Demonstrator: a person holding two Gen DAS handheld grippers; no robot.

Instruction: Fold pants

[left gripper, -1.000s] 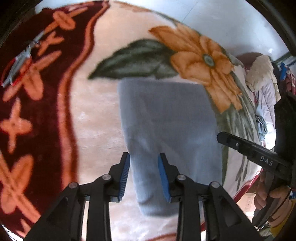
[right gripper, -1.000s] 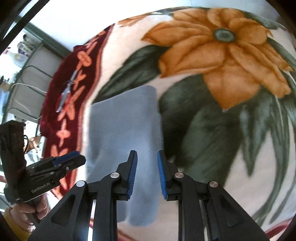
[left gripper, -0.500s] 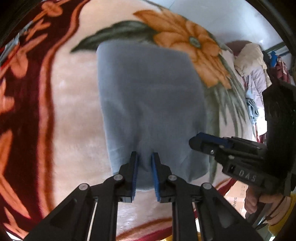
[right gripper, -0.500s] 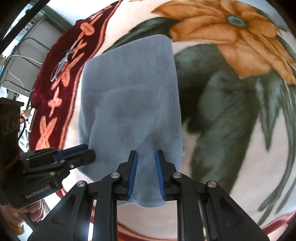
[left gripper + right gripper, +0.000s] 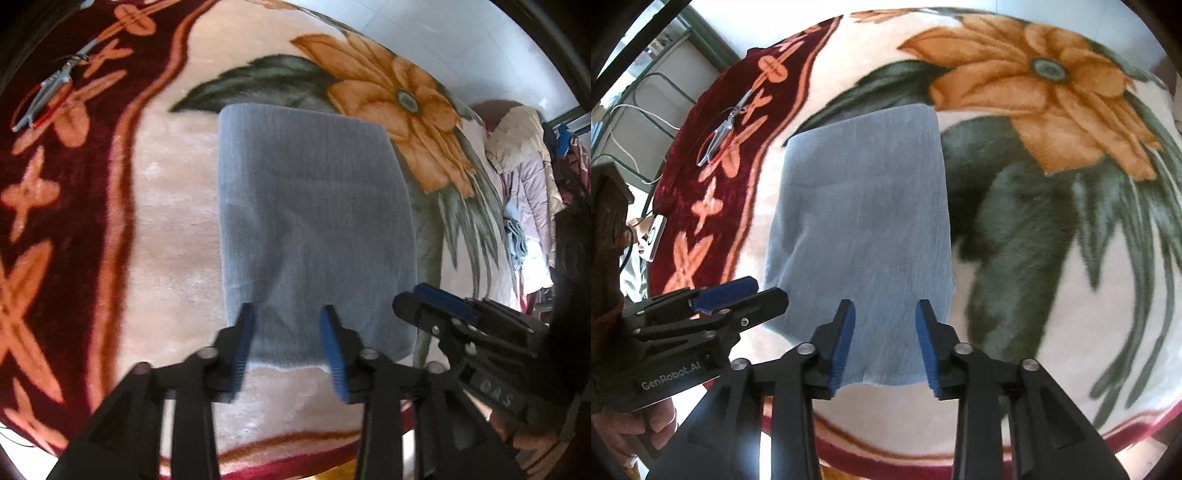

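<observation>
The blue-grey pants (image 5: 314, 229) lie folded into a rectangle on the flowered blanket (image 5: 177, 258), also seen as the pants (image 5: 860, 221) in the right wrist view. My left gripper (image 5: 287, 325) hovers over the near left part of the fold, its jaws opening, the pads apart and clear of the cloth. My right gripper (image 5: 884, 325) hovers over the near right part, jaws also opening, with nothing pinched. Each gripper shows in the other's view: the right gripper (image 5: 439, 299) and the left gripper (image 5: 731, 291).
Scissors (image 5: 44, 96) with red handles lie on the blanket's dark red border, seen again as scissors (image 5: 722, 129). A pile of clothes (image 5: 524, 177) sits at the far right. The blanket's front edge (image 5: 923, 446) runs just below the grippers.
Both grippers were nearly shut on the near edge of the pants half a second ago; now both have let go and spread their jaws. The pants lie flat on the blanket.
</observation>
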